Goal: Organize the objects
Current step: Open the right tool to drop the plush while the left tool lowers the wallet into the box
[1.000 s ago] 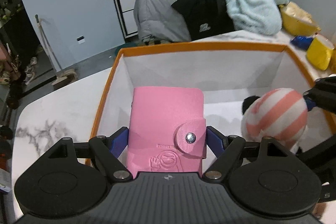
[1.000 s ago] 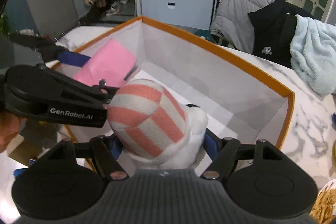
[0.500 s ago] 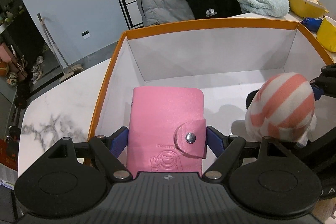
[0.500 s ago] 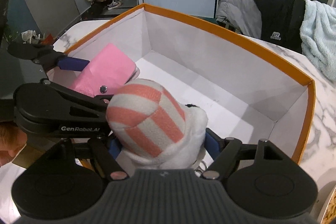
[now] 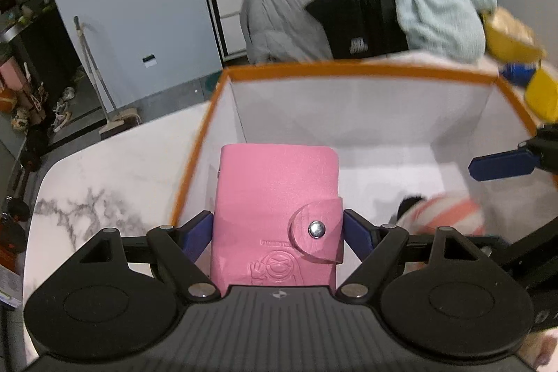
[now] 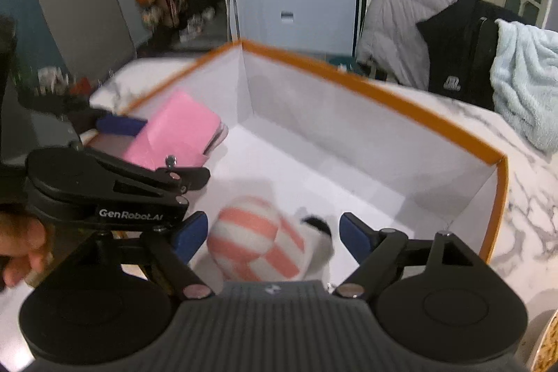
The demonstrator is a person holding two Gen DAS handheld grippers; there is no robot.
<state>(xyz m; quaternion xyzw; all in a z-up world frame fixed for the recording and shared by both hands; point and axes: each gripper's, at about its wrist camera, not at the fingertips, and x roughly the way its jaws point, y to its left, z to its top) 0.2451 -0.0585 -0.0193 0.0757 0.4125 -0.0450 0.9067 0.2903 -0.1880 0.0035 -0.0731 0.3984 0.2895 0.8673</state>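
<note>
— Where did your left hand-held gripper point(image 5: 277, 234) stand?

— You had it clamped on the pink wallet point(image 5: 277, 215), both blue pads pressed to its sides, holding it over the near left corner of the orange-rimmed box point(image 5: 348, 72) on the marble bench point(image 5: 104, 176).

— And your right hand-held gripper point(image 6: 268, 234)?

— Its jaws were opening. The striped plush toy point(image 6: 256, 241) sat blurred between the fingers, clear of both pads, down inside the box by its near wall, with the wallet up to its left.
</note>
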